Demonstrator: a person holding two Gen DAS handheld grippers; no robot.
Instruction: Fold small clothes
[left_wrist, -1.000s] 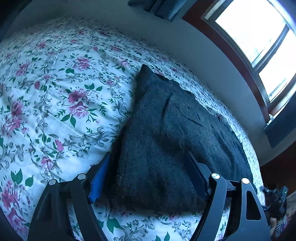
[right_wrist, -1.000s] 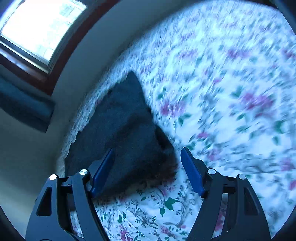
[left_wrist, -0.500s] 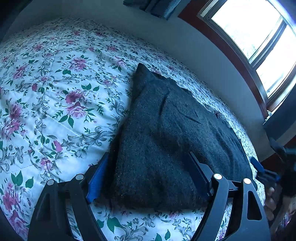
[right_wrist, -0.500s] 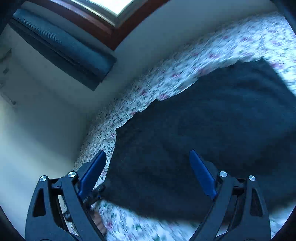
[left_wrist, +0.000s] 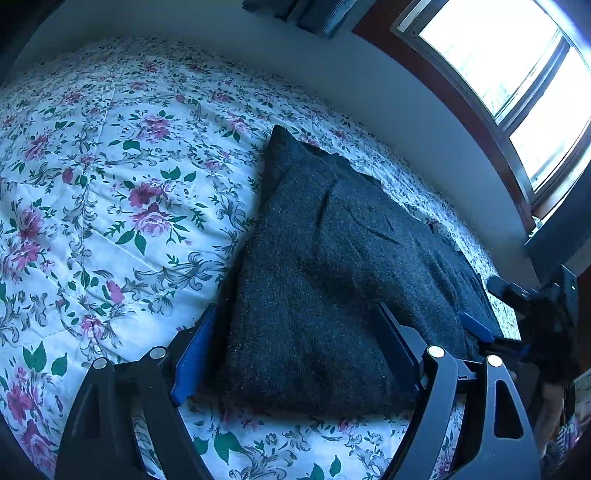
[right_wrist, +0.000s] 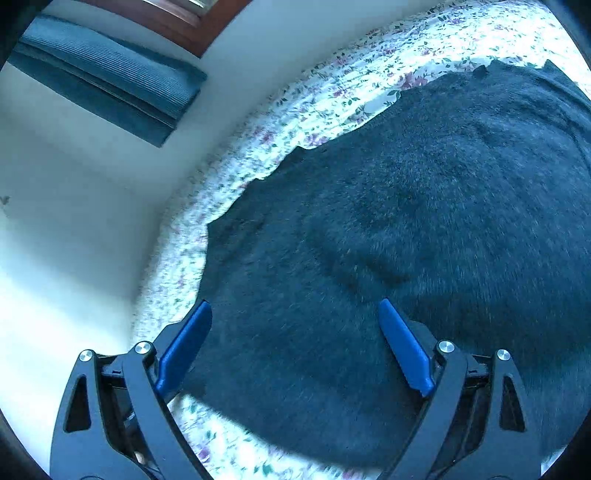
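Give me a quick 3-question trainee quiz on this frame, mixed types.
1. True or false: the left claw is clamped shut on the dark garment.
2. The garment lies on: A) a wooden table B) a floral bedspread C) a tiled floor.
3. Fill in: the right claw hovers over the garment's end nearest the ____.

Key: 1 false, its pads stand wide apart astride a corner; 2 B; 3 wall.

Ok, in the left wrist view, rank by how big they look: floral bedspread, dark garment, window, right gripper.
1. floral bedspread
2. dark garment
3. window, partly cut off by the frame
4. right gripper, only partly visible at the edge, so its real size is unsure
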